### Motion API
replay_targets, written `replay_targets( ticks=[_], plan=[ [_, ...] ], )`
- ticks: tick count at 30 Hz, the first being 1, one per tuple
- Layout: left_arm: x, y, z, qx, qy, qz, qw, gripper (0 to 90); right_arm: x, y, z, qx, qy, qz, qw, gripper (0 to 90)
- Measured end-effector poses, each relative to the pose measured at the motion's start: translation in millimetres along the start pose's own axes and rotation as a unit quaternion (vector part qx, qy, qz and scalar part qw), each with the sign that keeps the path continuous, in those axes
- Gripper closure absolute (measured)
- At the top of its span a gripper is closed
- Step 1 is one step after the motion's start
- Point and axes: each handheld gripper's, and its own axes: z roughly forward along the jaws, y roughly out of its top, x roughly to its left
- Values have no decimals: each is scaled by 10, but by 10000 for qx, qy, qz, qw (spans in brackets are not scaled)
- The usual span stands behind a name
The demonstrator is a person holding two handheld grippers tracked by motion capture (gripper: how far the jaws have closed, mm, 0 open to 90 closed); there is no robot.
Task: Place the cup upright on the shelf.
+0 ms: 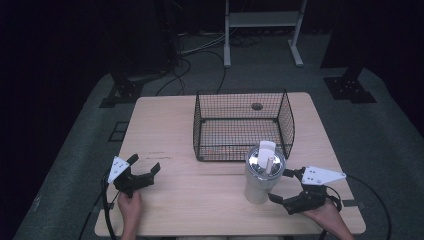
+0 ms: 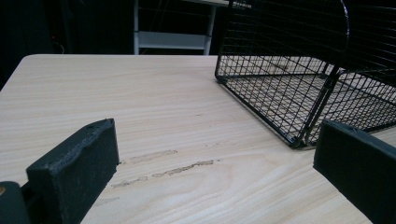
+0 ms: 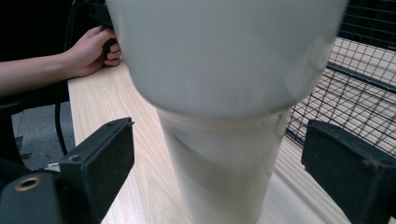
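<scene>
A tall white tumbler with a shiny lid and a straw stands upright on the wooden table, just in front of a black wire basket. My right gripper is open at the tumbler's right side, low against its body. In the right gripper view the tumbler rises between the two spread jaws of the right gripper, and neither jaw touches it. My left gripper rests open near the table's front left, holding nothing. The left gripper faces bare tabletop, with the basket ahead to the right.
The basket is empty apart from a small dark round thing seen at its far side. A white metal frame stands on the floor beyond the table. Cables trail off the front edge. The person's other hand shows behind the tumbler.
</scene>
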Motion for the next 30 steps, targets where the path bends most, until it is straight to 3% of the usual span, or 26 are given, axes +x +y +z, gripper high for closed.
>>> replay_targets(
  ticks=[12, 30],
  plan=[
    [-3, 0, 1, -10, -4, -5, 10000, 0, 8, 4, 197, 16, -85, -68, 9999, 88],
    [-2, -1, 1, -23, -15, 0, 10000, 0, 6, 10, 396, -206, -173, -21, 9996, 73]
  ],
)
